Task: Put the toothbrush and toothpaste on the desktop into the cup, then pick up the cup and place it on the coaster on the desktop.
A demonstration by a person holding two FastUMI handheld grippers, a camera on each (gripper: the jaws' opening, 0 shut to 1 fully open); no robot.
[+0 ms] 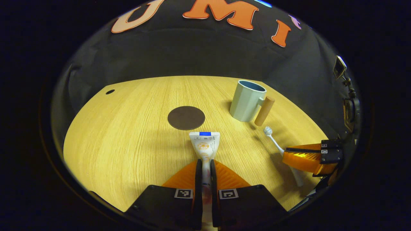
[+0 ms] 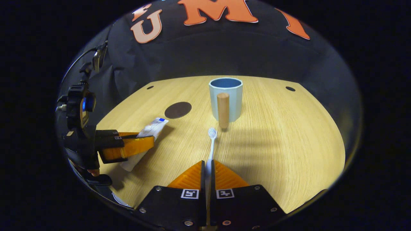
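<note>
The right hand-held gripper (image 2: 207, 166) clamps the toothbrush (image 2: 211, 146), bristled head pointing at the cup (image 2: 225, 98) (wooden handle facing the camera). At left, the left hand-held gripper (image 2: 151, 139) grips the toothpaste tube (image 2: 146, 138) above the surface (image 2: 289, 144), near the dark coaster (image 2: 178, 110).

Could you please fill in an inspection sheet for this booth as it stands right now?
Surface: wooden desktop with small round holes near the back edge.
Job's things: toothpaste held in the left claw; toothbrush held in the right claw, bristles toward the cup; cup upright, empty as far as can be seen, wooden handle facing the right claw; dark round coaster bare, left of the cup.
Clutter: nothing seen.
Grippers: both shut on their items, low over the desktop.
Cables: a thin cable above the left claw's mount.
Surroundings: black cloth wall.
</note>
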